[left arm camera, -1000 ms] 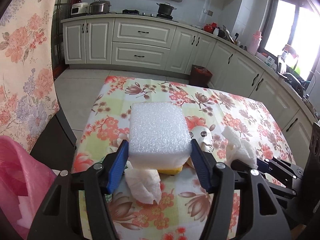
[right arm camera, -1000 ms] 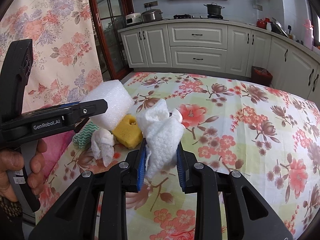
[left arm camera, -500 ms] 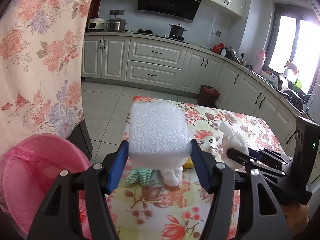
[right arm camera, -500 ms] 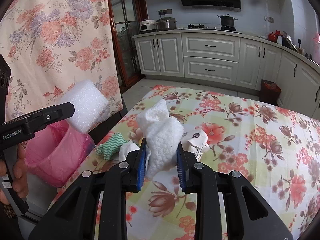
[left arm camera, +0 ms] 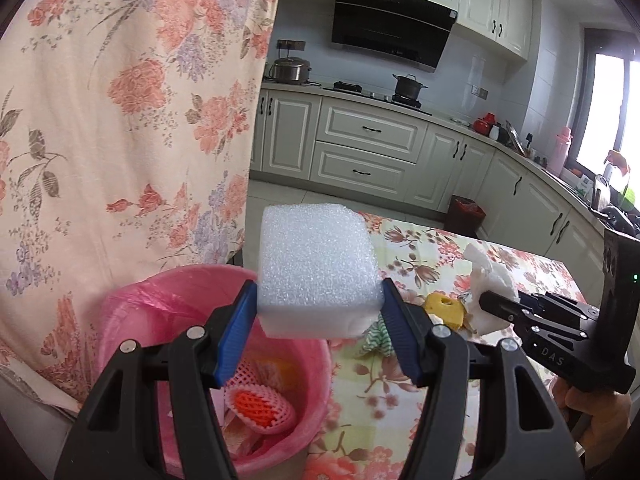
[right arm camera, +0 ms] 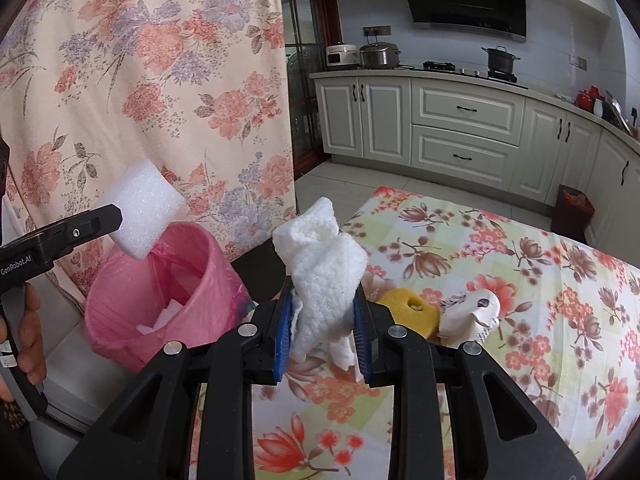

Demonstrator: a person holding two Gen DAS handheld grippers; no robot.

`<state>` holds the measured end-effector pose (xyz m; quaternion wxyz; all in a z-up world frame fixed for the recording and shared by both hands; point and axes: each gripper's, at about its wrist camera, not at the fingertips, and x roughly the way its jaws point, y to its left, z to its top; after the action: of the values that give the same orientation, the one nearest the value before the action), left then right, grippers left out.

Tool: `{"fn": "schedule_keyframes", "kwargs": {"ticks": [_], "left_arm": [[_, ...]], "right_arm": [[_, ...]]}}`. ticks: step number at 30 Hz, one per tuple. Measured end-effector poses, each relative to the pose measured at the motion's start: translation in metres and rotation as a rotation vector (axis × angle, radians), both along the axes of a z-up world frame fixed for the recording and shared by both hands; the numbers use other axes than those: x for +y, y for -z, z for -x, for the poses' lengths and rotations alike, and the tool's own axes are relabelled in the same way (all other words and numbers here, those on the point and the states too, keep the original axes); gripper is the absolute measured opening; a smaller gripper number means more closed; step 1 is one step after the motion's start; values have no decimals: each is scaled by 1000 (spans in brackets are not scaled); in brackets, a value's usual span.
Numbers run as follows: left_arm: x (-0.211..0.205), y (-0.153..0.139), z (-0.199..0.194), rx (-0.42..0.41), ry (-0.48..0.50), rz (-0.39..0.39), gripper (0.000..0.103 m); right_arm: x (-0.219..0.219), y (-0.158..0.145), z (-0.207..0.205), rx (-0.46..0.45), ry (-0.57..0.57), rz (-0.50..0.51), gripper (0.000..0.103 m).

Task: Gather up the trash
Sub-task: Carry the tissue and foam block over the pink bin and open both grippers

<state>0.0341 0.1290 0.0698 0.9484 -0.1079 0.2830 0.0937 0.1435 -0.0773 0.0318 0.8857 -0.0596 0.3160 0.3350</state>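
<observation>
White foam block (left arm camera: 316, 272), pinched crosswise between the blue pads of the left gripper (left arm camera: 318, 320), its long axis running away from the camera. In the left wrist view the pink-lined bin (left arm camera: 132, 300) opens at about 7 o'clock from the block, below and slightly left; the right wrist view shows the block (right arm camera: 140, 210) over the bin's far-left rim (right arm camera: 188, 232) rather than its centre. Release into the bin therefore appears to turn on this one relation: the block likely needs carrying a little further over the mouth first. Orange fruit netting (left arm camera: 260, 406) lies inside already.

Crumpled white paper towel (right arm camera: 324, 280), clamped upright in the right gripper (right arm camera: 322, 330), which is closed on it above the table edge; the bin lies at roughly 9 o'clock from it. The left gripper is the nearer of the two to the bin.

Left on the floral tablecloth (right arm camera: 520, 288): a yellow sponge (right arm camera: 412, 312), a white wrapper (right arm camera: 470, 316) whose print is too small to read, and a green-striped cloth (left arm camera: 376, 338).

Legible writing: "GenRobot.AI" on the left gripper body (right arm camera: 16, 266); "DAS" on the right gripper body (left arm camera: 552, 356).
</observation>
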Motion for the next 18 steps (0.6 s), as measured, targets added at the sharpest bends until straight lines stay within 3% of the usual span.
{"fn": "schedule_keyframes", "kwargs": {"ticks": [18], "left_arm": [[79,13,34,39,-168,12,60]], "right_arm": [[106,-15,28,-5,-181,31,27]]}}
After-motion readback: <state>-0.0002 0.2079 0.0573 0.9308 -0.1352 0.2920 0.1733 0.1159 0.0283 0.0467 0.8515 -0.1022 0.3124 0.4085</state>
